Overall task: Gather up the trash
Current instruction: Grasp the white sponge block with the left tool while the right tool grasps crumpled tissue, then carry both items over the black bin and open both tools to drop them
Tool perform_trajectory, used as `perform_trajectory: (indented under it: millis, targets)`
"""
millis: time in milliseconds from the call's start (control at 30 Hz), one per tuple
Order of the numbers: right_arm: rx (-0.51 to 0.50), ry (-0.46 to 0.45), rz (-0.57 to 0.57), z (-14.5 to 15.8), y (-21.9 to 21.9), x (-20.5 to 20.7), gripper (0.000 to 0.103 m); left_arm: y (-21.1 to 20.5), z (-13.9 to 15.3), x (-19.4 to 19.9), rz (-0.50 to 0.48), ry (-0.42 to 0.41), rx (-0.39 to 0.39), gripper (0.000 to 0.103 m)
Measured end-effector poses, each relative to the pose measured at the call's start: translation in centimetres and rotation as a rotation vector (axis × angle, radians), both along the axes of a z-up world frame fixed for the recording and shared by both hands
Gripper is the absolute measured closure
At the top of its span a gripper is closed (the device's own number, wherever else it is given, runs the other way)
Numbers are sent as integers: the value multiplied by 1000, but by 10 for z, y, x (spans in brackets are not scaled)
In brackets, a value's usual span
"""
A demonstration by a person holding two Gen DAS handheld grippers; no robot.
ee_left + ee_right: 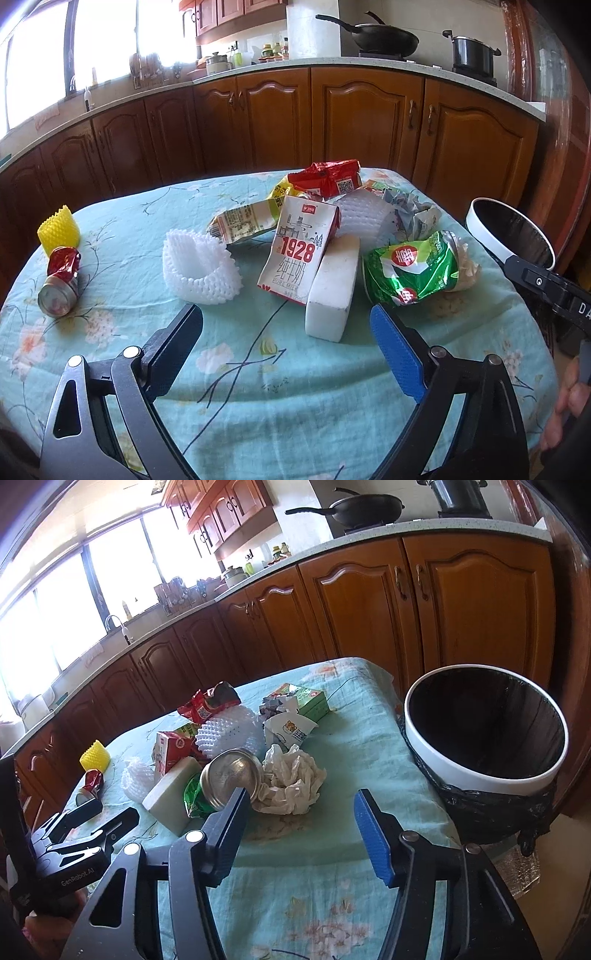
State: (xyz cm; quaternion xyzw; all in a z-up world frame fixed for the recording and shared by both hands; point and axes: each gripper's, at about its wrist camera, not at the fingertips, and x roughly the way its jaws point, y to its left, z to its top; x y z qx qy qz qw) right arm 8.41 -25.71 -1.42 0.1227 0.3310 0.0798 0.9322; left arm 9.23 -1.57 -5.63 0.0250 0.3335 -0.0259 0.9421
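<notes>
Trash lies heaped on a floral tablecloth (229, 369): a "1928" milk carton (301, 251), a white foam block (332, 291), a crushed green can (410, 273), a white foam net (201, 271), a red wrapper (328, 177), a crushed red can (61, 282) and a yellow foam net (59, 229). My left gripper (286, 328) is open and empty, just short of the foam block. My right gripper (299, 812) is open and empty, in front of a crumpled tissue (291, 782) and the green can's base (231, 777). A white bin with a black liner (484, 738) stands to the right.
Wooden kitchen cabinets (332, 118) run behind the table. A wok (384, 37) and a pot (472, 51) sit on the counter. The table's right edge meets the bin (509, 232). My left gripper also shows in the right wrist view (107, 816).
</notes>
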Motion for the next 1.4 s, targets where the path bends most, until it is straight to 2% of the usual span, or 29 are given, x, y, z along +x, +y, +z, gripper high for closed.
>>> perform_trajectory:
  millis: [200, 300, 400, 467, 500, 533, 567, 933, 1133, 1400]
  targets:
    - [42, 68, 39, -13, 1, 32, 44, 0, -9, 25, -15, 58, -33, 13]
    - [59, 107, 56, -22, 3, 47, 45, -3, -16, 35, -35, 85, -45, 18]
    - [89, 146, 81, -33, 5, 57, 55, -6, -23, 42, -59, 119, -53, 33]
    - [119, 164, 110, -39, 7, 59, 70, -8, -29, 45, -84, 147, -73, 55]
    - [107, 156, 111, -38, 9, 57, 73, -9, -31, 46, -100, 160, -93, 61]
    - [95, 142, 111, -36, 10, 54, 79, -9, -32, 45, -113, 165, -113, 71]
    - [88, 131, 114, -34, 11, 53, 82, -9, -31, 43, -118, 160, -119, 73]
    - [67, 44, 24, -14, -15, 24, 84, -12, 6, 18, -134, 41, -113, 74]
    - [71, 8, -30, -1, -37, 7, 84, -29, 22, 15, -189, 25, -135, 74]
    - [69, -14, -106, 8, -76, -9, 84, -81, 33, 21, -291, 40, -148, 74]
